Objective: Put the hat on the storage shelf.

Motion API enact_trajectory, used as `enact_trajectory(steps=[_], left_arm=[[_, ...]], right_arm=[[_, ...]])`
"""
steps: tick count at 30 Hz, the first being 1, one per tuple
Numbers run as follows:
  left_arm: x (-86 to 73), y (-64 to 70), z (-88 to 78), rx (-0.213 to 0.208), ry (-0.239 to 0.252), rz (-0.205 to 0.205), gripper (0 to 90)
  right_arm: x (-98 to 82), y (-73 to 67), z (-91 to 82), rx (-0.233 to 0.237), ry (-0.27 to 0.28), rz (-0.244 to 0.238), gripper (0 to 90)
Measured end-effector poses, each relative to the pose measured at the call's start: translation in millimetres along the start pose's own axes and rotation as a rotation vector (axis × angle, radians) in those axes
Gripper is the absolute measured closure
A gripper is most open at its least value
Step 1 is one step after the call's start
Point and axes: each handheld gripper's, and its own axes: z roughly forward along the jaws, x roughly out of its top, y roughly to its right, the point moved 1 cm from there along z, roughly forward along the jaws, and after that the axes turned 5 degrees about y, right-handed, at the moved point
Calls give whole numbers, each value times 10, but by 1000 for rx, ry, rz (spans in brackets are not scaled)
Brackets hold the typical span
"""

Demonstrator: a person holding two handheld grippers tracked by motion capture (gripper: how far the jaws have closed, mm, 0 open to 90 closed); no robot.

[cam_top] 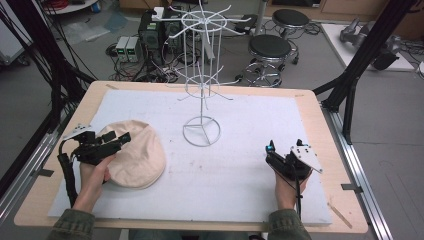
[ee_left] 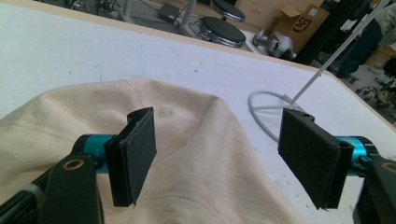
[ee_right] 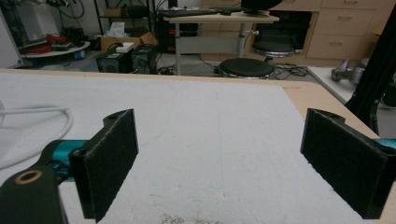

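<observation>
A cream cloth hat (cam_top: 135, 155) lies on the white mat at the left of the table, and its soft crown (ee_left: 187, 154) spreads under the left gripper's jaws. My left gripper (cam_top: 116, 138) hovers over the hat's left side, open (ee_left: 224, 161), with nothing between its pads. A white wire display stand (cam_top: 202, 75) with hooked arms rises at the middle back, its ring base (ee_left: 264, 112) just past the hat. My right gripper (cam_top: 285, 146) rests at the right front of the mat, open (ee_right: 224, 163) over bare mat.
The white mat (cam_top: 240, 150) covers most of the wooden table (cam_top: 327, 150). Black frame posts (cam_top: 365, 55) stand at both sides. Stools (cam_top: 270, 50), cables and equipment sit on the floor beyond the far edge.
</observation>
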Motion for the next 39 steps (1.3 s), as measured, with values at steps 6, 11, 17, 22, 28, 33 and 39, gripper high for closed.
enact_trajectory(steps=[6,11,17,22,28,33,39], left_arm=[[42,63,118,5,-14,-2,285],[34,125,175,2,-55,16,285],[31,182,250,8,-97,16,289],[-11,224,320,15,-126,24,289],[-44,252,356,41,-153,61,288],[-84,269,408,51,-198,68,288],[-139,371,469,59,-279,58,289]], right_arm=[[-1,-14,0,2,2,-10,102],[3,-18,-7,3,7,-20,102],[-4,-41,-2,8,-3,-20,102],[-1,-60,-8,16,3,-23,102],[-5,-62,-2,14,0,-24,102],[-13,-69,12,15,-9,-32,102],[-12,-69,12,17,-7,-32,102]])
